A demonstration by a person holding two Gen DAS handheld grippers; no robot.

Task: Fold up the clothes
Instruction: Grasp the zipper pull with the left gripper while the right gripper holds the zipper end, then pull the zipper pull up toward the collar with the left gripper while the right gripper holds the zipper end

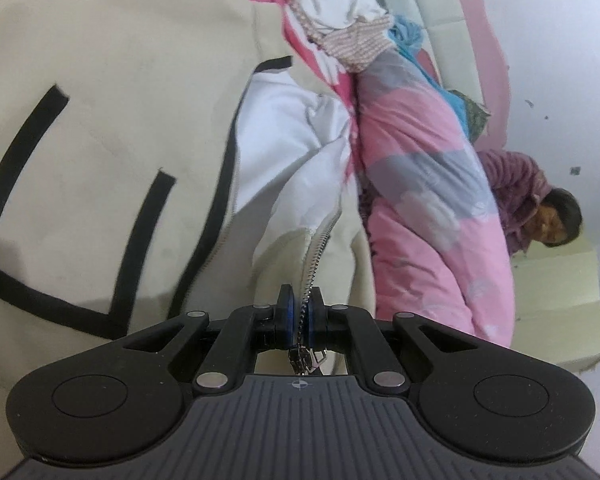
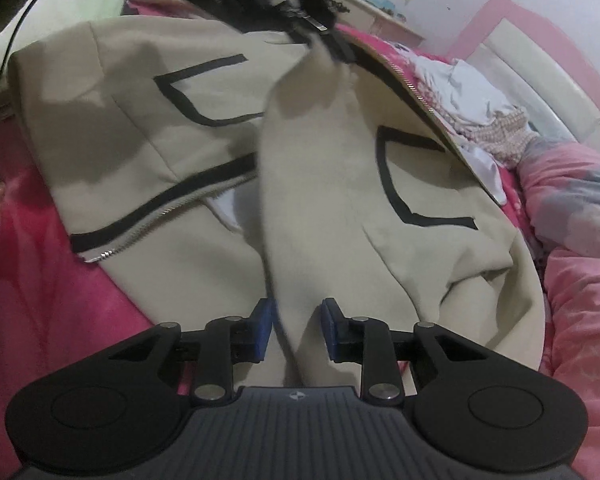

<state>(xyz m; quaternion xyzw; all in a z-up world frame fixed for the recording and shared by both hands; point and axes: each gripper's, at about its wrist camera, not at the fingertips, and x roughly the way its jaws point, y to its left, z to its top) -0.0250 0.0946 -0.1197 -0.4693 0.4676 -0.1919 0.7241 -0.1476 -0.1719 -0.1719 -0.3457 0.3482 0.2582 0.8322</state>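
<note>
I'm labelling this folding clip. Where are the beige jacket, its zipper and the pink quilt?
beige jacket point(image 2: 204, 120): right wrist view, front panel beside the black trim.
zipper point(image 1: 318, 248): left wrist view, metal teeth ahead of the closed fingers.
pink quilt point(image 1: 432, 208): left wrist view, middle of the rolled bedding.

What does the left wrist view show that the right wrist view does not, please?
Only the left wrist view shows the left gripper shut on the jacket's silver metal zipper, the white inner lining, and a person in a purple top by the wall.

Only the right wrist view shows the right gripper, with a fold of the jacket between its blue pads, and the jacket's other zipper end lying on the bright pink bedspread.

Both show the beige jacket with black trim and the pink and grey quilt.
</note>
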